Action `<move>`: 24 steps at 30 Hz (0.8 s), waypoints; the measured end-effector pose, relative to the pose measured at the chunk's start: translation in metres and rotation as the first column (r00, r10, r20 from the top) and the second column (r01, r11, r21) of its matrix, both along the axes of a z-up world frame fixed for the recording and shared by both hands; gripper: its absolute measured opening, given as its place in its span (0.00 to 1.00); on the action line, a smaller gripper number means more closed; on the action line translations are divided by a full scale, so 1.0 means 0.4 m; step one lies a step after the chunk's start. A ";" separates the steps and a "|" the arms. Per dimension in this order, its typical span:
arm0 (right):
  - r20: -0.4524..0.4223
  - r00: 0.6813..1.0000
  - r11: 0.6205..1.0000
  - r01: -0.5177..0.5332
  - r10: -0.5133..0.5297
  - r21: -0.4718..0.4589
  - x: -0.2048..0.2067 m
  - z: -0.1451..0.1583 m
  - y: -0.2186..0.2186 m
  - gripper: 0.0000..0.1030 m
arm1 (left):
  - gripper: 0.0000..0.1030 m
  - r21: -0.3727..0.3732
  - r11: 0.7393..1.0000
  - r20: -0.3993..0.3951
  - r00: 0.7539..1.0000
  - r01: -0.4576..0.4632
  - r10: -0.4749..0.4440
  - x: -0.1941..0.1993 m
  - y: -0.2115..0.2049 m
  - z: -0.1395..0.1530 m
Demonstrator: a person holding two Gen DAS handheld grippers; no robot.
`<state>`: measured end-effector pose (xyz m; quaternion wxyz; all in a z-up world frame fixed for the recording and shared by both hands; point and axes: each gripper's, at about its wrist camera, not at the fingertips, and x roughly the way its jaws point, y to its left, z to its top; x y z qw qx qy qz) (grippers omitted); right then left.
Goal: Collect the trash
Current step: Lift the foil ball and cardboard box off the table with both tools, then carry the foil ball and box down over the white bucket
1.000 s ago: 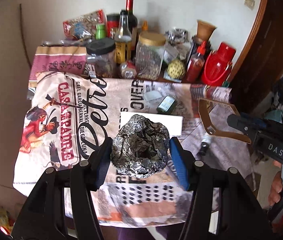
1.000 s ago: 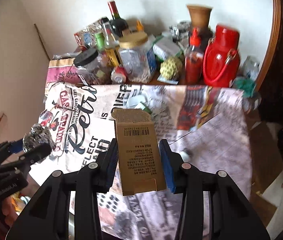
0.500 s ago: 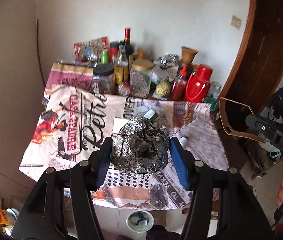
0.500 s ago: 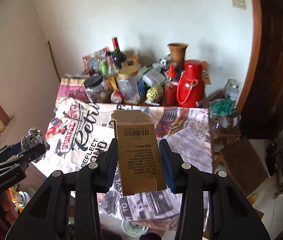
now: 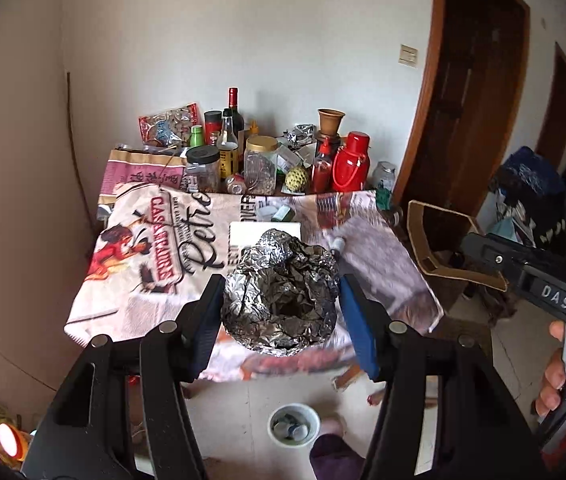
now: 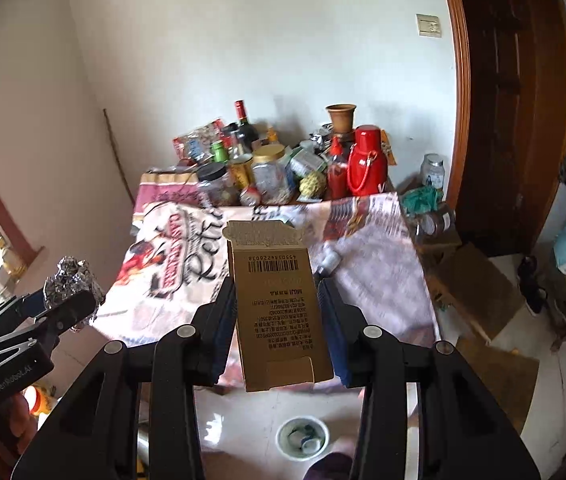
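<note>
Both of your grippers have pulled back and up from the table since a second ago, so the printed tablecloth [image 5: 155,280] now sits farther off and a stretch of floor shows below its near edge. Your left gripper [image 5: 279,308] holds the crumpled foil ball [image 5: 279,296], its blue pads pressed against the ball's two sides. Your right gripper [image 6: 277,308] is clamped on the flattened brown cardboard box [image 6: 279,308], barcode side facing the camera and the torn flap pointing away from you. From the left wrist view you can see that box [image 5: 439,240] out to the right, carried clear of the table, with your right hand [image 5: 555,372] on the handle. From the right wrist view the foil ball [image 6: 69,284] shows at the far left, also clear of the table. On the floor, near you and below both grippers, stands a small white cup [image 6: 302,436] with scraps inside. Jars, bottles and a red thermos [image 5: 350,166] crowd the far side of the table against the wall.
</note>
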<state>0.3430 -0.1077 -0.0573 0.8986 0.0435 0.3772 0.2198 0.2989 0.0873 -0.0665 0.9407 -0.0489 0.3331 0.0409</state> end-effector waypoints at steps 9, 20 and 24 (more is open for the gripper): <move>-0.080 0.997 1.000 0.013 -0.014 -0.015 -0.204 -0.039 -0.002 0.36 | 0.55 -0.036 0.999 -0.066 0.997 0.026 -0.028 -0.206 -0.001 -0.046; -0.249 0.968 0.996 -0.011 -0.013 -0.094 -0.244 -0.185 -0.037 0.36 | 0.55 -0.135 0.991 -0.256 0.965 0.016 -0.050 -0.204 -0.047 -0.242; -0.310 0.951 0.992 -0.034 -0.005 -0.120 -0.214 -0.286 -0.040 0.36 | 0.55 -0.148 0.989 -0.335 0.941 0.009 -0.059 -0.152 -0.075 -0.356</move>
